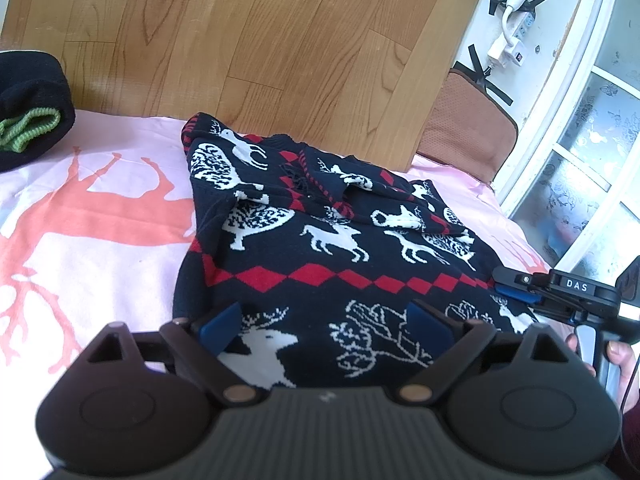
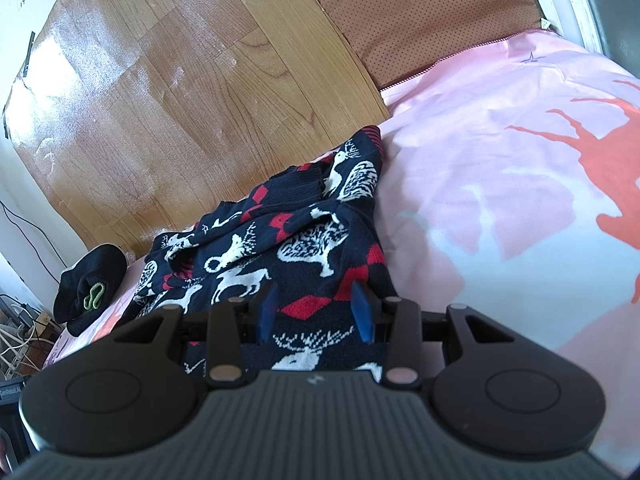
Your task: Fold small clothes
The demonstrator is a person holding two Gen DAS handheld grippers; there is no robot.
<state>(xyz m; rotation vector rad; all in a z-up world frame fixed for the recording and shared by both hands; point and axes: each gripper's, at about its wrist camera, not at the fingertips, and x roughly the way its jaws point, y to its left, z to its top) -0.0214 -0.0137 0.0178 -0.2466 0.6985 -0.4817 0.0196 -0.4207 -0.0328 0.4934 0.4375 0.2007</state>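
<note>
A navy knitted sweater point(image 1: 332, 248) with white reindeer and red diamond bands lies on the pink bedspread point(image 1: 100, 248), its far half bunched in loose folds. My left gripper point(image 1: 325, 326) hovers over the sweater's near hem, its blue pads wide apart with nothing between them. My right gripper point(image 1: 516, 286), held by a hand point(image 1: 618, 354), sits at the sweater's right edge. In the right wrist view the same sweater point(image 2: 280, 248) runs away from my right gripper point(image 2: 314, 312). Its blue pads stand apart over the knit and do not press on it.
A dark folded garment with a green cuff point(image 1: 28, 120) point(image 2: 90, 288) lies at the bed's far left corner. A wooden headboard point(image 1: 240, 40) point(image 2: 180, 100) and a brown cushion point(image 1: 468, 128) point(image 2: 432, 24) back the bed. A window point(image 1: 580, 160) is on the right. Cables point(image 2: 20, 332) lie beside the bed.
</note>
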